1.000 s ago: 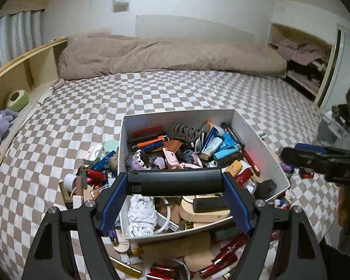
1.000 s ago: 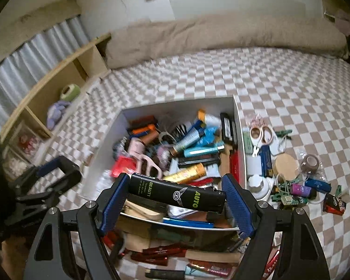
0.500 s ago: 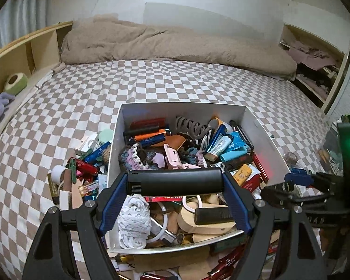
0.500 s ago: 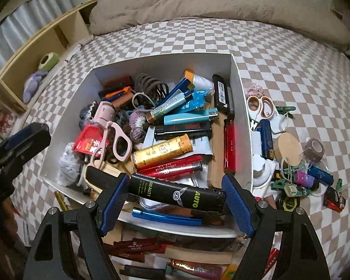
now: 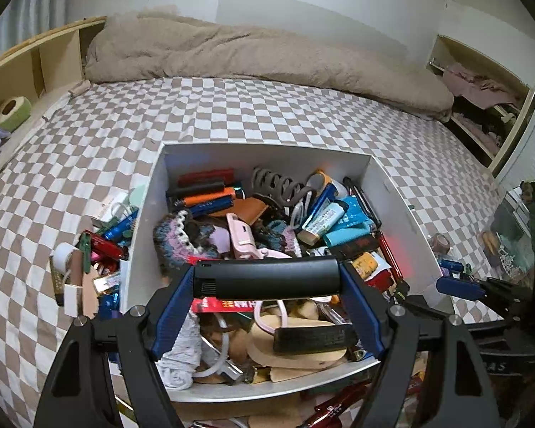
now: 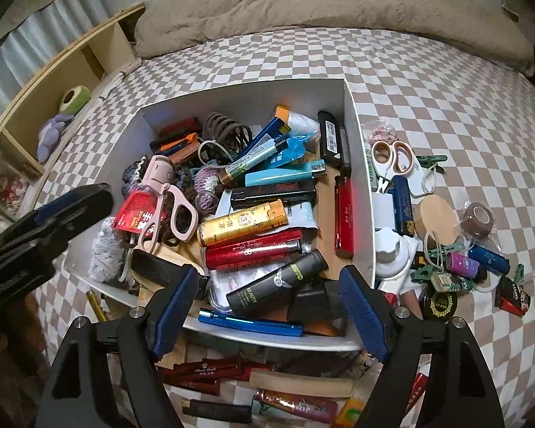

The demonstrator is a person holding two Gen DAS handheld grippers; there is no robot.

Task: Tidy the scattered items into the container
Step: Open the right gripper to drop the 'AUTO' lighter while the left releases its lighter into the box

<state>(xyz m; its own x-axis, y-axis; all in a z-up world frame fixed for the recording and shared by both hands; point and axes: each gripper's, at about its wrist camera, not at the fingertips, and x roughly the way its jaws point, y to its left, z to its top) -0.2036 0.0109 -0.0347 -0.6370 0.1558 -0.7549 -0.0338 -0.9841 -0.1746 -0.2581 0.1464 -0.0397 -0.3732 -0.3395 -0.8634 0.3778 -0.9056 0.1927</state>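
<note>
A white box [image 5: 267,151] [image 6: 360,164] full of lighters, tubes and hair things sits on the checked bed. My left gripper [image 5: 266,279] is shut on a plain black tube [image 5: 267,276], held level across its pads above the near half of the box. My right gripper [image 6: 267,281] stands open over the box's near edge. A black tube marked BEAUTY [image 6: 278,281] lies tilted among the contents between its pads, touching neither. In the right wrist view the left gripper [image 6: 53,221] shows at the left. In the left wrist view the right gripper [image 5: 463,289] shows at the right.
Loose items lie right of the box: scissors [image 6: 392,157], a wooden disc [image 6: 435,214], a tape roll [image 6: 478,219] and small lighters. Red tubes [image 6: 203,371] lie in front of it, and more clutter [image 5: 100,249] on its left. A folded beige duvet [image 5: 267,57] and wooden shelves [image 6: 71,71] border the bed.
Both grippers have sunk toward the box. The BEAUTY tube, held across the right gripper's pads before, now lies tilted in the box. The left gripper still holds its black tube.
</note>
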